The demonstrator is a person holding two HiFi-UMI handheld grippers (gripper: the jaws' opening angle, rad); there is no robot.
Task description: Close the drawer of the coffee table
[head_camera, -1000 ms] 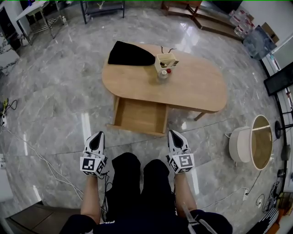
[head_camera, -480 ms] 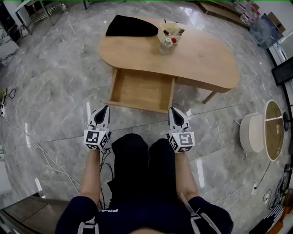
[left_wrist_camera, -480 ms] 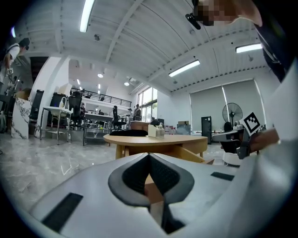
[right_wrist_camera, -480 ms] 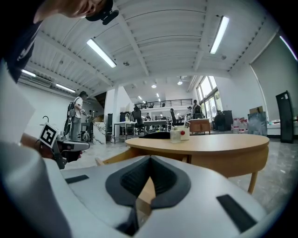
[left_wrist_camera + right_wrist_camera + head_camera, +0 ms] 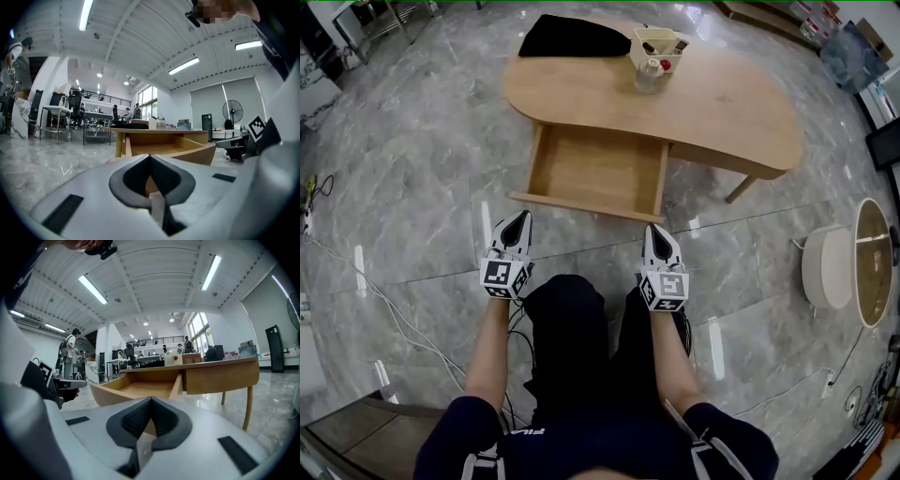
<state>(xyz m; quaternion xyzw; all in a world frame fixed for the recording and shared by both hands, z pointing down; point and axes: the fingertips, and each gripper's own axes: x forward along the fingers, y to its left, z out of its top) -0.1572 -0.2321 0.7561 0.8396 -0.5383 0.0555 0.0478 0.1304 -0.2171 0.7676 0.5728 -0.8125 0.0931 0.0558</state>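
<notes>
Closer now: both grippers have come nearer to the drawer front than a second ago, and the coffee table (image 5: 722, 112) fills more of the head view.

Drawer (image 5: 598, 169) is pulled well out from the near long edge of the coffee table, toward its left end. Light wood, same tone as the top; shallow box with a bare bottom panel and nothing seen inside. Its front panel is the part nearest the person. In the left gripper view the drawer (image 5: 159, 145) shows side-on under the top, open side wall in view. In the right gripper view the drawer (image 5: 140, 387) sticks out left of the table apron.

Left gripper (image 5: 520, 217): jaws closed, tips meeting, nothing between them. It points at the drawer front near its left corner, just short of it, not touching. In its own view the left gripper (image 5: 150, 157) shows the pads pressed together at the tip.

Right gripper (image 5: 654, 228): jaws also closed and empty. It is aimed at the front's right corner, just short of it, apart from the wood. Same closed tip on the right gripper (image 5: 151, 399) in its own view.

Both grippers are held above the person's knees (image 5: 581, 319), over the grey marble floor (image 5: 412, 187).

On the table's far edge: black cloth (image 5: 567, 39) at the left end, white box (image 5: 659, 45) just right of it, glass jar (image 5: 649, 75) right in front of the box.
</notes>
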